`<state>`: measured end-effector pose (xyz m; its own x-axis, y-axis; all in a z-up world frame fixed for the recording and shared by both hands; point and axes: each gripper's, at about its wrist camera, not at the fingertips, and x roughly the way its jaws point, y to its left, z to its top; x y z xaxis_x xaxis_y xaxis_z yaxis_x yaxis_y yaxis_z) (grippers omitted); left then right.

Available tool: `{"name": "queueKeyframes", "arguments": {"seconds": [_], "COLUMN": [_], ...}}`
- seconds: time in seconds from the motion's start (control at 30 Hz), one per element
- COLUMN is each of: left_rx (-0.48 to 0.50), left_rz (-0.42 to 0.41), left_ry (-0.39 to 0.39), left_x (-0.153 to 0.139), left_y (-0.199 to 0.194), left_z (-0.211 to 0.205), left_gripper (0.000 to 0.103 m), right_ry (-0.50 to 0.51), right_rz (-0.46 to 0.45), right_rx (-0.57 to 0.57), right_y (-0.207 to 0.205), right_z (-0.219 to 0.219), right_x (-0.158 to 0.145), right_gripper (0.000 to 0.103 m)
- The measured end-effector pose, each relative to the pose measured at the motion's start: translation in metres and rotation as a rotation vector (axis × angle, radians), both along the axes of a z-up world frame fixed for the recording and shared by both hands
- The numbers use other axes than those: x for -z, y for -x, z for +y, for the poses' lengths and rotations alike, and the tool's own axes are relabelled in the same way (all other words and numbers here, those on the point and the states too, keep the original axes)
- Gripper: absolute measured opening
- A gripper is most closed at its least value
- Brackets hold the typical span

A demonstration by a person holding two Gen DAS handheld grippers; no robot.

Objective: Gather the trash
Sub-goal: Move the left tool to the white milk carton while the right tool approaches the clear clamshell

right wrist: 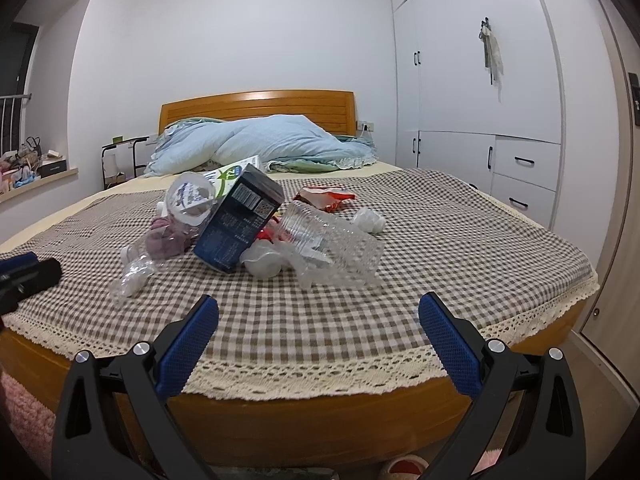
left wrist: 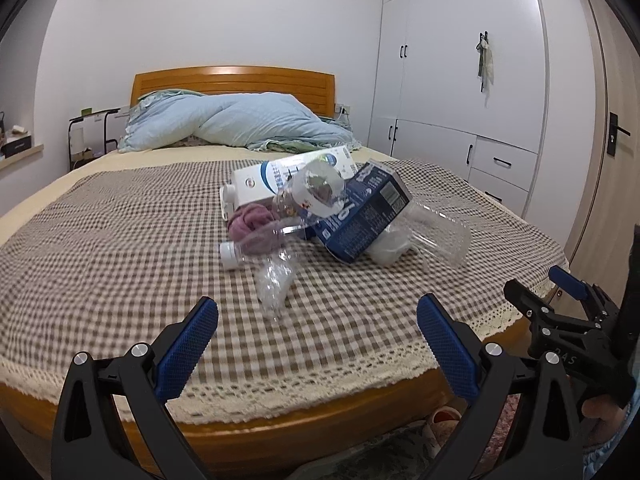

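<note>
A heap of trash lies mid-bed on the checked cover: a dark blue carton, a white carton, a clear bottle with a white cap, crumpled clear plastic, a ribbed clear cup and a purple cloth. A red wrapper and a white tissue ball lie behind the heap. My left gripper is open over the bed's foot, short of the crumpled plastic. My right gripper is open too, empty, facing the cup.
A blue duvet is bunched against the wooden headboard. White wardrobes line the right wall. A black side table stands left of the bed. Slippers and a pink rug lie on the floor at the bed's foot.
</note>
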<state>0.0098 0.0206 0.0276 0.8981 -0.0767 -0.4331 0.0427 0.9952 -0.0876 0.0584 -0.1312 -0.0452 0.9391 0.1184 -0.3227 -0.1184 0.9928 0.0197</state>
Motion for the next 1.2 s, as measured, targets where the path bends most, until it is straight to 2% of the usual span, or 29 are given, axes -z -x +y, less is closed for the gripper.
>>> {"name": "queueKeyframes", "arguments": {"seconds": [0.23,0.77,1.07,1.2], "left_rx": [-0.026,-0.075,-0.119,-0.129], "left_rz": [-0.013,-0.06,-0.03,0.008], "left_ry": [-0.028,-0.187,-0.214,-0.206], "left_x": [-0.016,-0.057,-0.071,-0.07], "left_y": [-0.015,-0.066,-0.105,-0.124], "left_z": [0.017,0.05,0.082,0.092], "left_gripper": [0.096,0.096,0.096,0.096], "right_ry": [0.012,0.002,0.012,0.017], "right_rz": [-0.025,-0.033,-0.037,-0.028], "right_rx": [0.028,0.054,0.061,0.081], "right_y": [-0.02,-0.06,-0.084,-0.097], "right_z": [-0.003,-0.007,-0.003,-0.004], "right_x": [-0.003,-0.005,-0.005,-0.004], "right_gripper": [0.097,0.097,0.097,0.097]}}
